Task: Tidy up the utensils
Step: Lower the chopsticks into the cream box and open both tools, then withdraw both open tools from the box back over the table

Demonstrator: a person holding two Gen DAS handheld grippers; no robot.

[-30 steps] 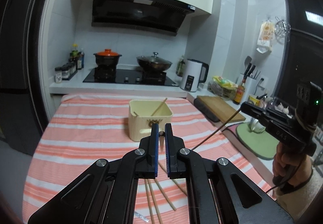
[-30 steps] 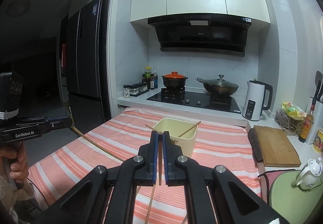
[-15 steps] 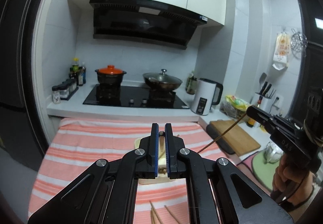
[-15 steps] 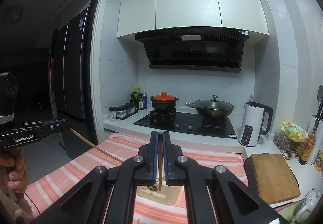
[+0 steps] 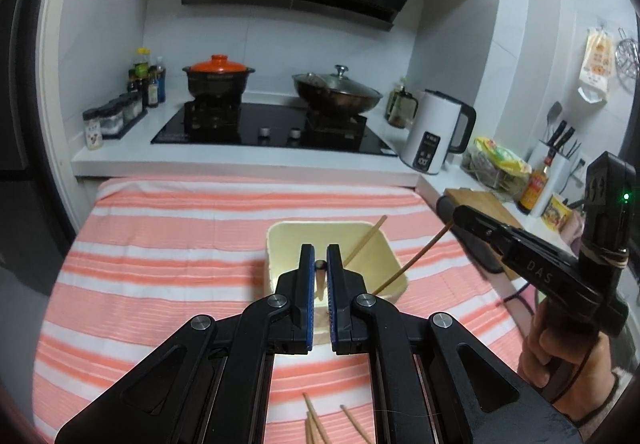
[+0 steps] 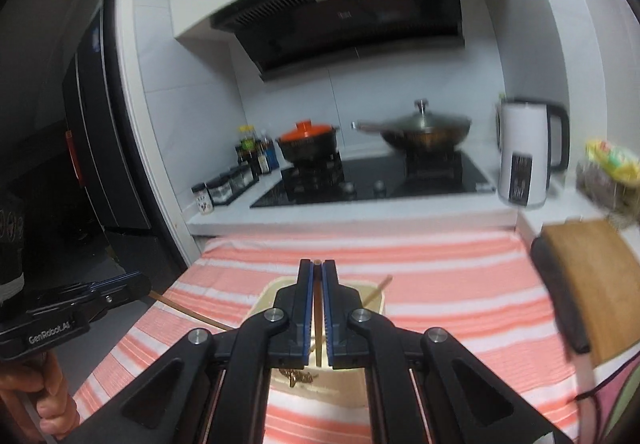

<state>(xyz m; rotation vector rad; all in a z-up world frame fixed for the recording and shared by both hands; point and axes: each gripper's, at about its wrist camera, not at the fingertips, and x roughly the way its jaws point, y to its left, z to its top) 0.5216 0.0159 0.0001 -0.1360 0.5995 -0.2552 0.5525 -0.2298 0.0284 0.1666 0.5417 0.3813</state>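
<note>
The left gripper (image 5: pixel 321 264) clamps a chopstick (image 5: pixel 320 278) just above the cream bin (image 5: pixel 276 244) ahead of it. The right gripper (image 6: pixel 317 276) pinches another chopstick (image 6: pixel 317 320), its tip over the bin's rim.

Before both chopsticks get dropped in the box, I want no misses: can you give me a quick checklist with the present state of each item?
1. Left tool clamped on its chopstick: ok.
2. Right tool clamped on its chopstick: ok.
3. Right chopstick's lower end over the cream box: ok.
4. Left chopstick's lower end inside the box: cannot tell.
5. Box has room, one chopstick already leaning inside: ok.
6. All loose chopsticks collected from the cloth: not ok.
</note>
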